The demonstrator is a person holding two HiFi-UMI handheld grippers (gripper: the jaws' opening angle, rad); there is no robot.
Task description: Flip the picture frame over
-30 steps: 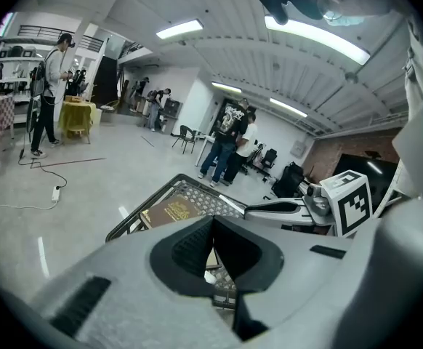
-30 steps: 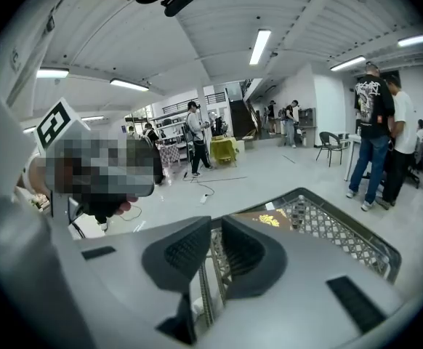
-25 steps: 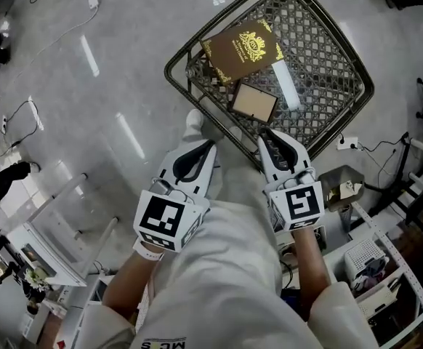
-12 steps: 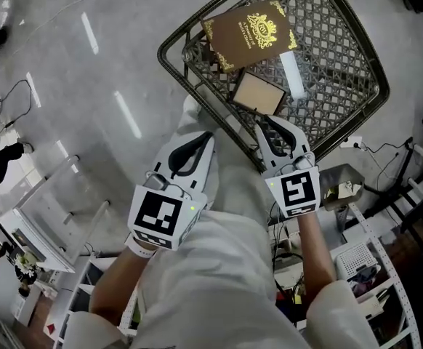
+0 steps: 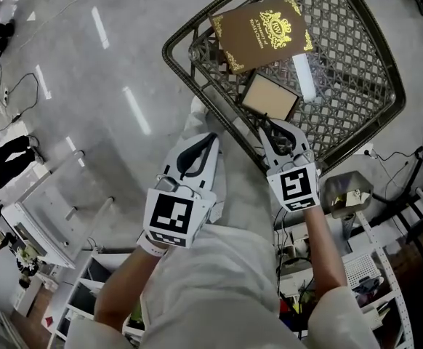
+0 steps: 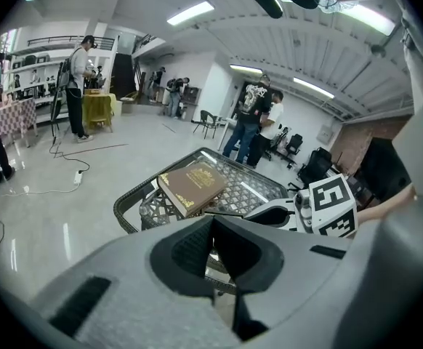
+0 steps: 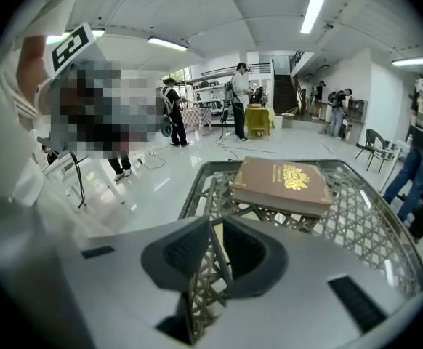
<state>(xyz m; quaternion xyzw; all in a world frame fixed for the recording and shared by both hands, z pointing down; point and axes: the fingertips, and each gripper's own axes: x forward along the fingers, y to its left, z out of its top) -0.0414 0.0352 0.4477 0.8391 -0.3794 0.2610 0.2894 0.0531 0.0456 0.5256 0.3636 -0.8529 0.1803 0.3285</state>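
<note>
Left gripper [image 5: 210, 138] hangs outside the wire basket [image 5: 346, 46], short of its near rim, jaws pressed together on nothing. The picture frame [image 5: 270, 97] lies flat inside that rim, beside the brown book [image 5: 262, 33]. Right gripper [image 5: 275, 127] sits over the rim, jaws a narrow slit apart and empty. In its own view they hide most of the frame.

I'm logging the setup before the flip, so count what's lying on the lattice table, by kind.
Book: 1
Picture frame: 1
White bar: 1
Total: 3, all on the lattice table
</note>
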